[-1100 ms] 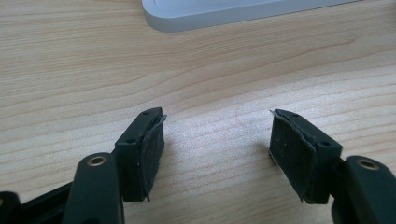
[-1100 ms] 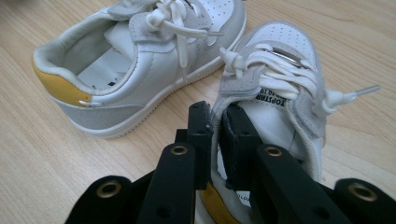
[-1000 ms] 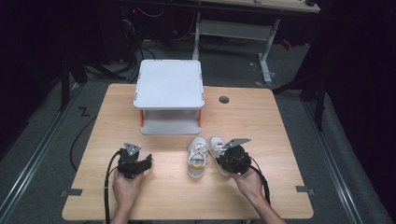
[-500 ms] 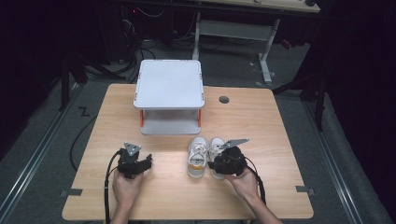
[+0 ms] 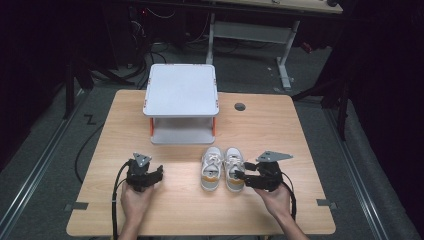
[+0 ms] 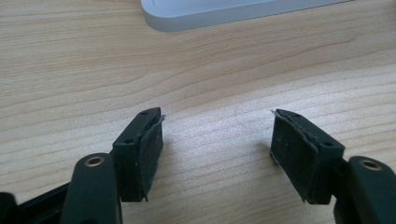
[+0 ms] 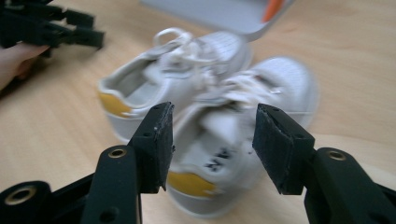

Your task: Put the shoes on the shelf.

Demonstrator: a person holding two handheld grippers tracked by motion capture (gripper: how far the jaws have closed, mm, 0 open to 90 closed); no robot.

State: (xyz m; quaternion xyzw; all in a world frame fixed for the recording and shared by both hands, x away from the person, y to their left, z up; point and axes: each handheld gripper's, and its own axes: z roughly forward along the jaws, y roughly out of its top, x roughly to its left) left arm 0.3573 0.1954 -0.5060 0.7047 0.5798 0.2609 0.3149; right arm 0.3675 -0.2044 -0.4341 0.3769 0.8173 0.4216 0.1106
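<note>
Shoes paired on the worktop, right tongs just released

Shoes [image 5: 223, 168] are set side by side near the middle, just in front of the white stand [image 5: 182, 102]. Right tongs [image 5: 240, 175] have just been opening, spread behind the right shoe's heel. Left tongs [image 5: 159, 173] are held spread, empty. Shelving likely remains.

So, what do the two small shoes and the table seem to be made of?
Shoes: probably white fabric or synthetic leather, matte, with cloth laces and yellow heel patches; blur leaves it open. Table: light wood or wood-look laminate, smooth, with visible grain lines.
</note>
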